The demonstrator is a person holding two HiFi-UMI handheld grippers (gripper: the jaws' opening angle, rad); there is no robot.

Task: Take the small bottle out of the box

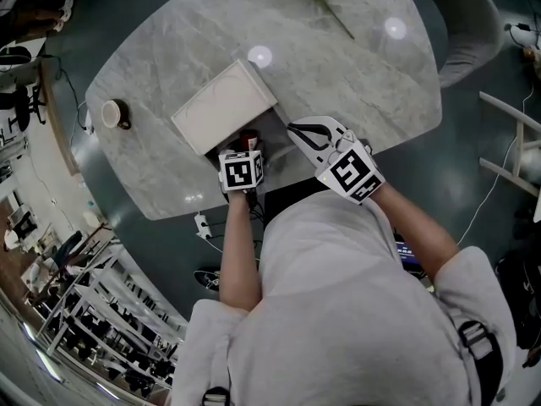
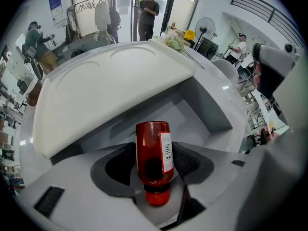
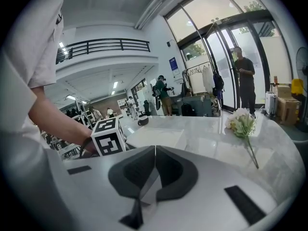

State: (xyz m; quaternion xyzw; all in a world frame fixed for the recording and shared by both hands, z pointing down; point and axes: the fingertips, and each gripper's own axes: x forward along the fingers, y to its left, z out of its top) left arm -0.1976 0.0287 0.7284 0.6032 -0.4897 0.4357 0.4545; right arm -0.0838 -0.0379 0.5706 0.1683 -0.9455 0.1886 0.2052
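Your left gripper [image 2: 154, 166] is clamped on the small red plastic bottle with a white barcode label [image 2: 152, 146], red cap toward you, base pointing into the open white rectangular box [image 2: 211, 110]. Your bare left forearm reaches straight ahead to the box's 6 o'clock side. Your right gripper [image 3: 153, 173] has its jaws pressed together on nothing, at the box's 3 o'clock, over the grey marble table [image 1: 338, 74], with that forearm angling in from 4 o'clock.
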